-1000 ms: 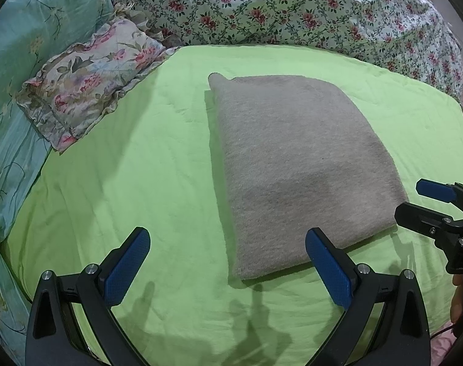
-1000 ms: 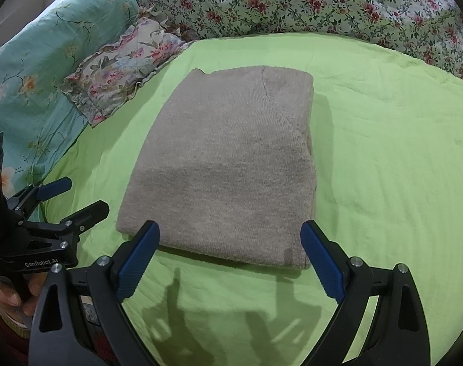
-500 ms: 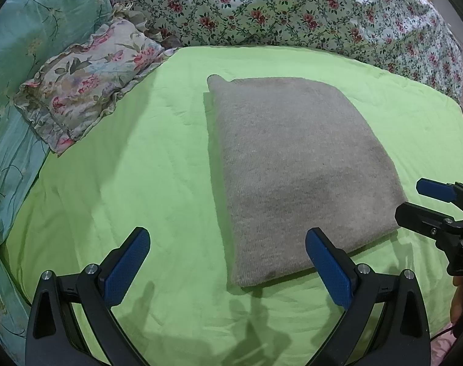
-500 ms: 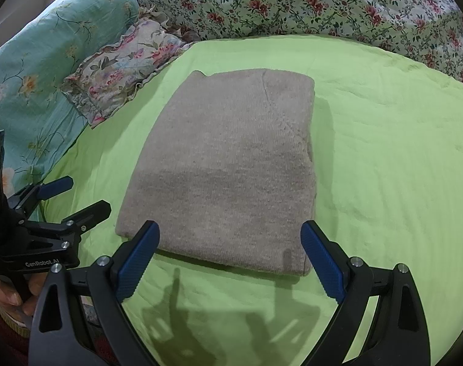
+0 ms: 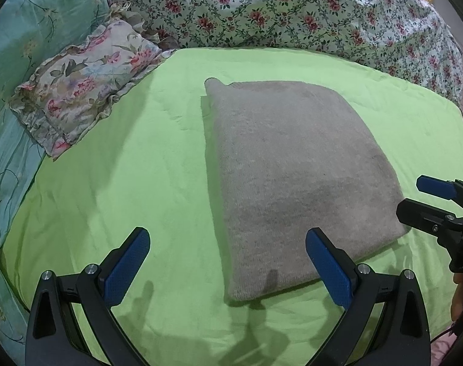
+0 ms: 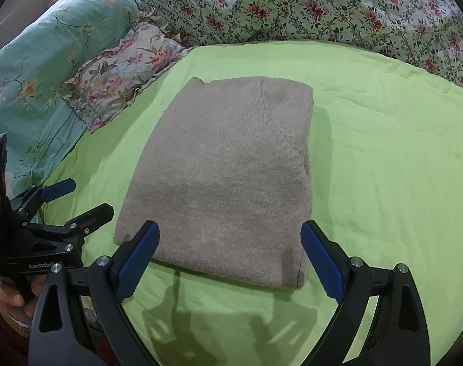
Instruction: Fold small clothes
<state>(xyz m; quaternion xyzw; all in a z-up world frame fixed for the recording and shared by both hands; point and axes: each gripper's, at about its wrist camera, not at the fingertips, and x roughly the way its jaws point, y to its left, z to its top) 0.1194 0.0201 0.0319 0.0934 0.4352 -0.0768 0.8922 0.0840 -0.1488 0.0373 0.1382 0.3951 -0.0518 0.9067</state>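
Note:
A grey knitted garment (image 5: 292, 170) lies folded into a neat rectangle on the green sheet (image 5: 124, 177); it also shows in the right wrist view (image 6: 228, 177). My left gripper (image 5: 228, 262) is open and empty, held above the sheet just short of the garment's near left corner. My right gripper (image 6: 228, 256) is open and empty, just short of the garment's near edge. Each gripper shows in the other's view: the right one (image 5: 426, 198) at the right edge, the left one (image 6: 75, 198) at the left edge.
A ruffled floral pillow (image 5: 85, 85) lies at the far left beside a teal floral cushion (image 5: 33, 30). A flowered quilt (image 5: 292, 15) is bunched along the back of the bed. The green sheet (image 6: 384, 152) spreads around the garment.
Both grippers have drawn back slightly toward me; the garment lies still and sits a little farther from the fingertips. Both jaws stay open.

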